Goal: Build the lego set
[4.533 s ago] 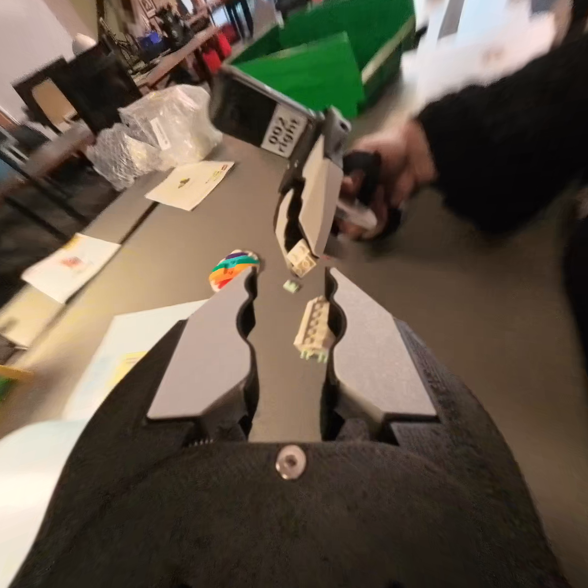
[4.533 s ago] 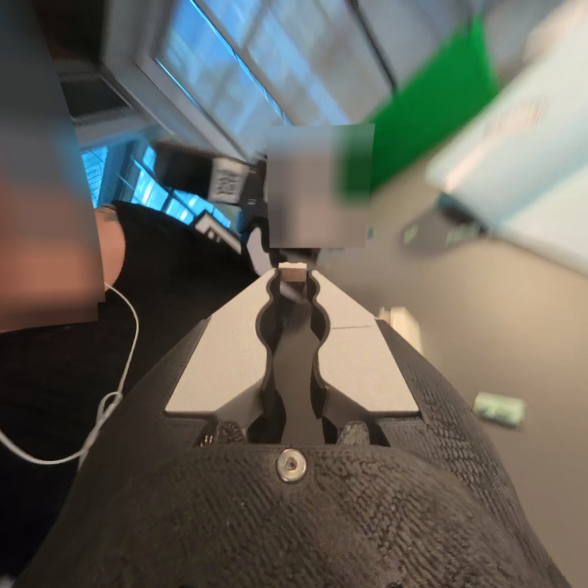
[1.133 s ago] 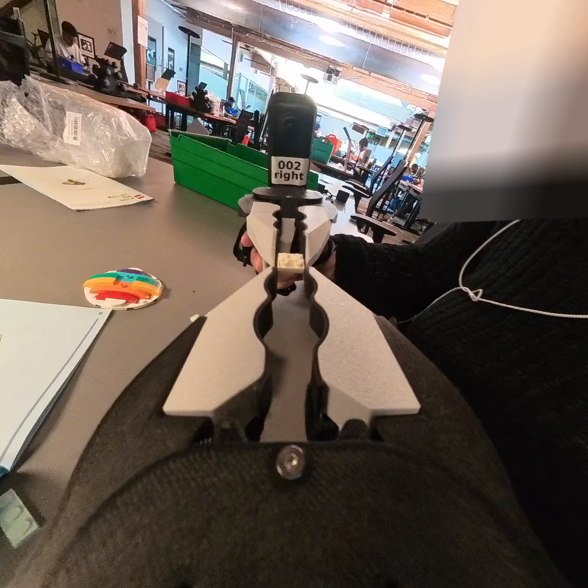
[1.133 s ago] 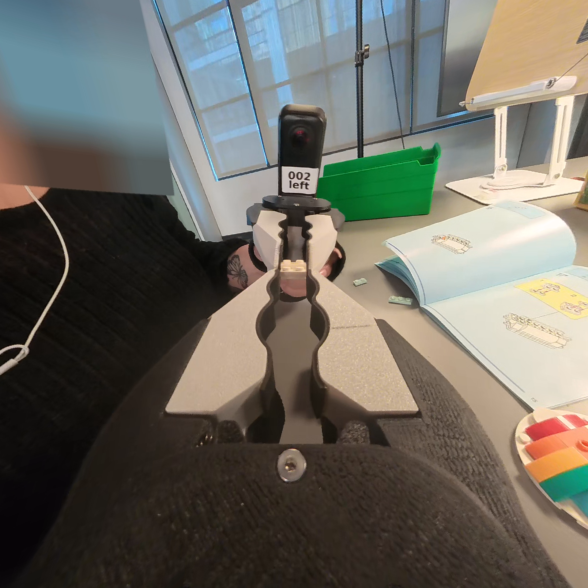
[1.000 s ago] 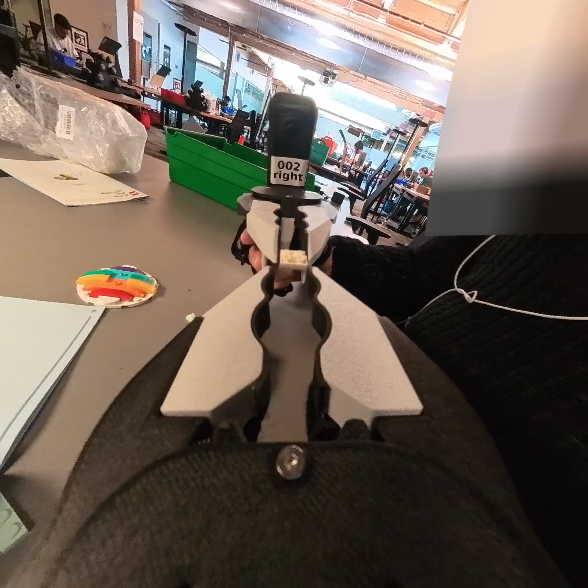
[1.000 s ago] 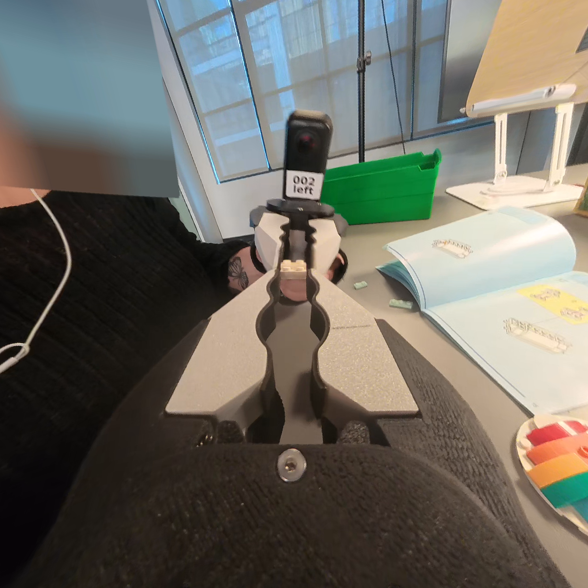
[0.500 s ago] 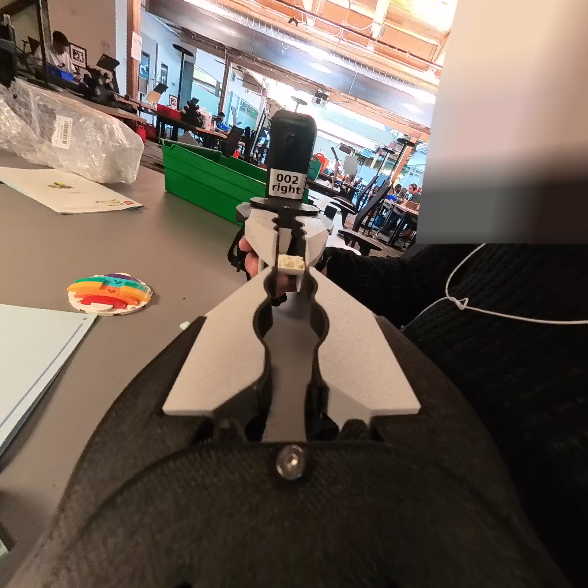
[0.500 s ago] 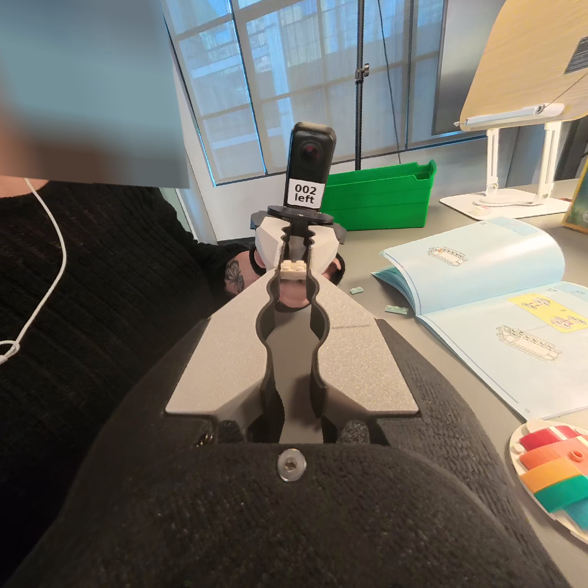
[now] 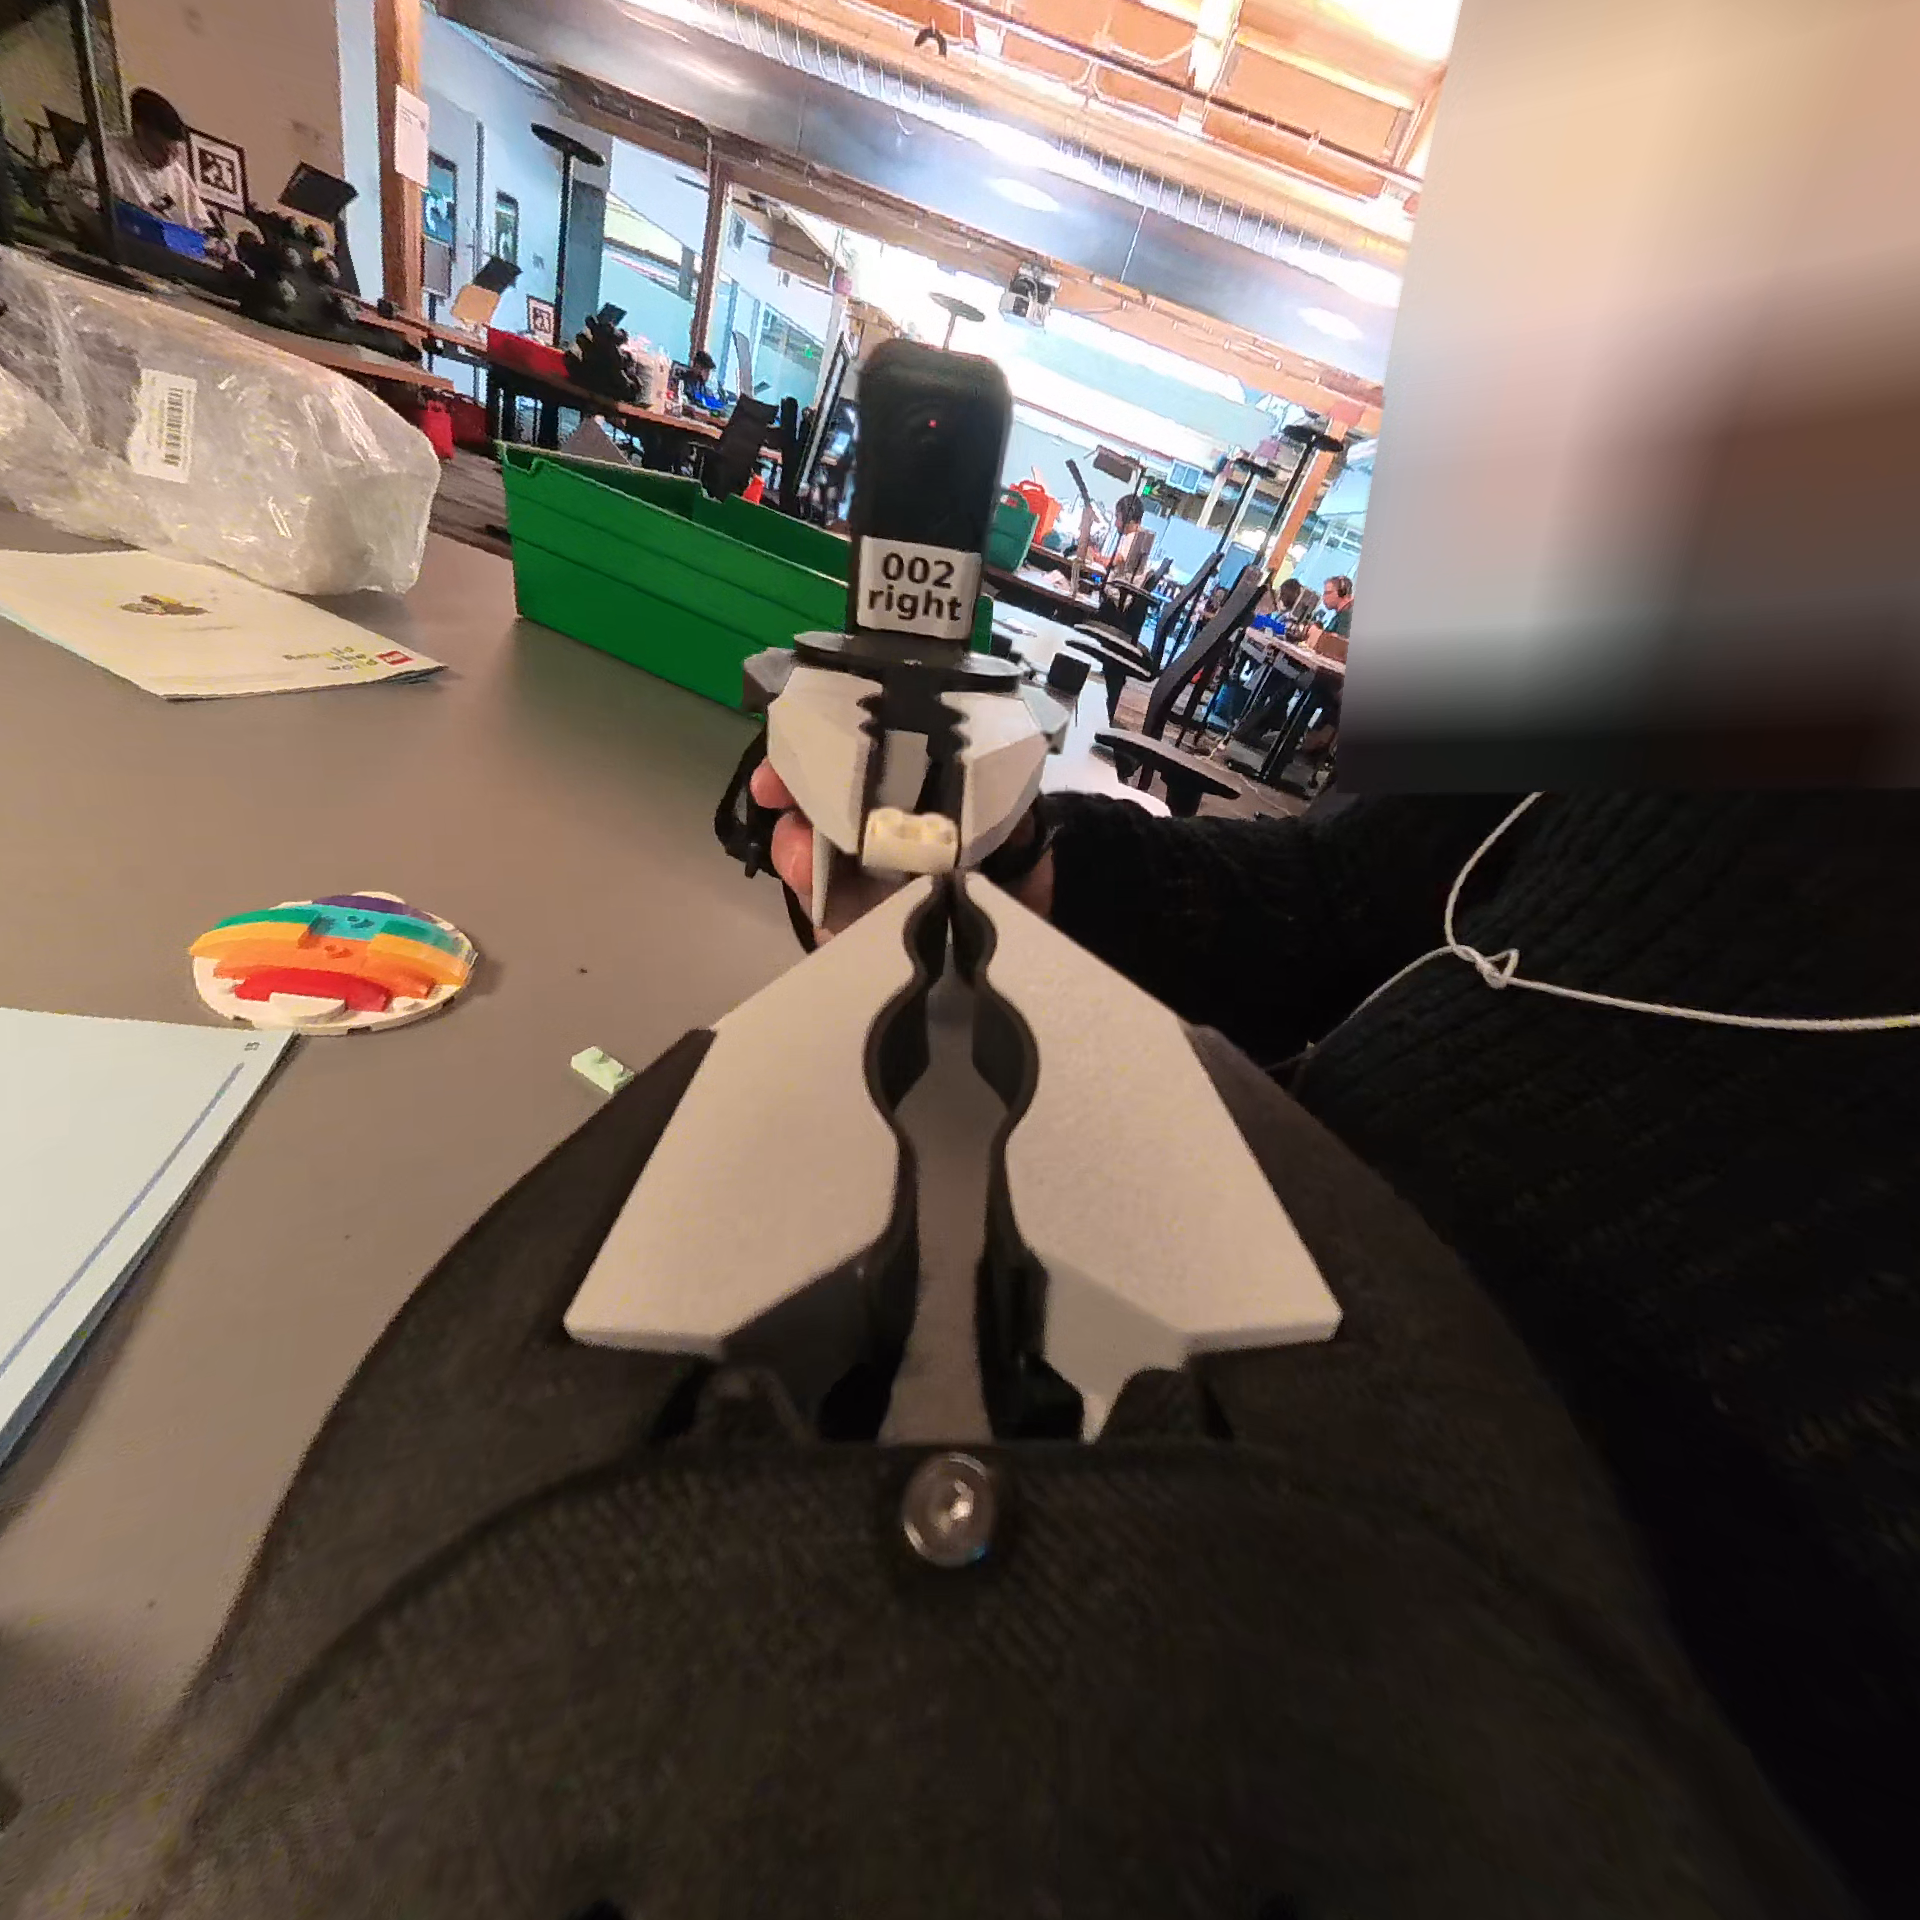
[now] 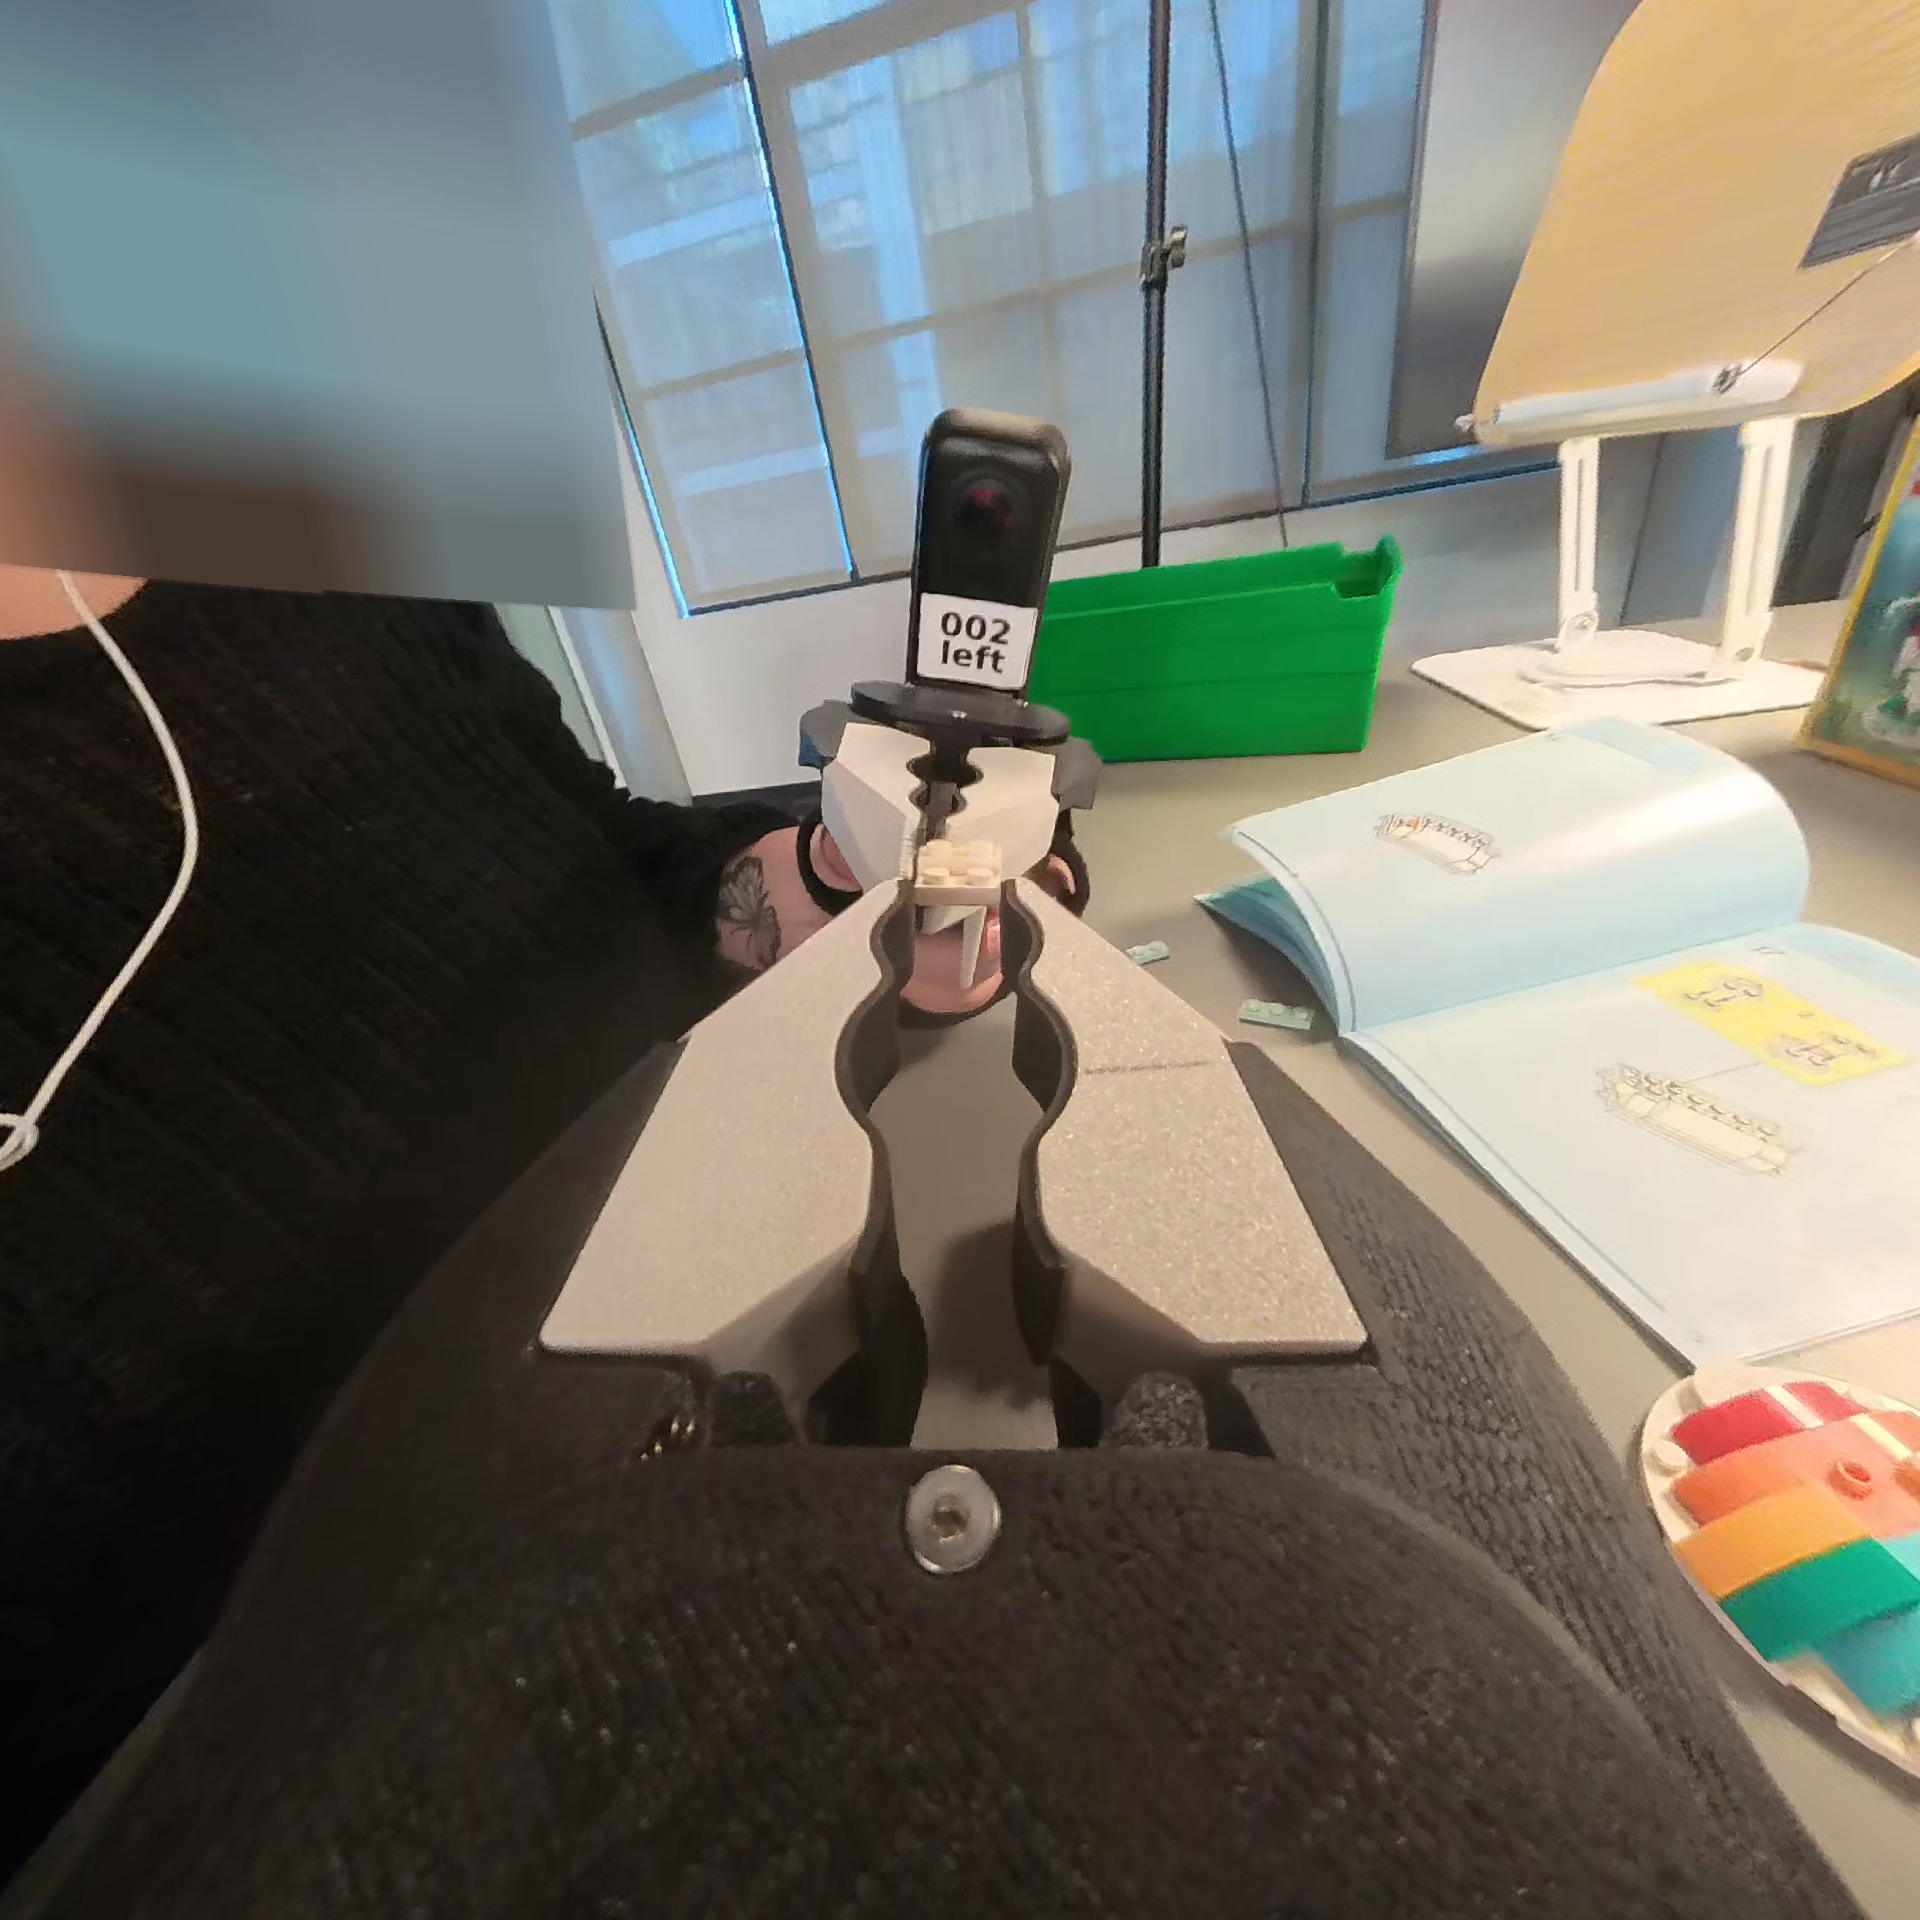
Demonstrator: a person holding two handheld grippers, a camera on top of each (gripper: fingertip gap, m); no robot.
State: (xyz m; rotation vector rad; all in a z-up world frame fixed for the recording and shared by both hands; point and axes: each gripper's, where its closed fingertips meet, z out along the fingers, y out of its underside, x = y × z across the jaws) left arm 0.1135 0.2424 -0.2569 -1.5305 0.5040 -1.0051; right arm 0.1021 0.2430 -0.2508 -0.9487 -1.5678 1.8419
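My right gripper (image 10: 954,896) is shut on a small white lego piece (image 10: 958,868), a studded plate with a white spike hanging under it. It holds the piece in the air in front of a person in a black sweater. My left gripper (image 9: 940,891) points straight at it, with its jaws almost fully together and its tips just under the white piece (image 9: 912,840). I cannot tell whether the left tips pinch any part of the piece. Each gripper shows head-on in the other's view: the right one (image 9: 904,790) and the left one (image 10: 951,821).
A round rainbow lego build (image 9: 332,961) lies on the grey table (image 9: 520,831) and also shows in the right wrist view (image 10: 1808,1507). An open instruction booklet (image 10: 1558,987), small pale-green plates (image 10: 1276,1013) (image 9: 601,1068), a green bin (image 9: 644,571), a plastic bag (image 9: 208,457) and a leaflet (image 9: 208,634) lie around.
My left jaws have closed much narrower than half a second ago. The white piece now sits above their tips instead of between them. My right gripper still holds it.
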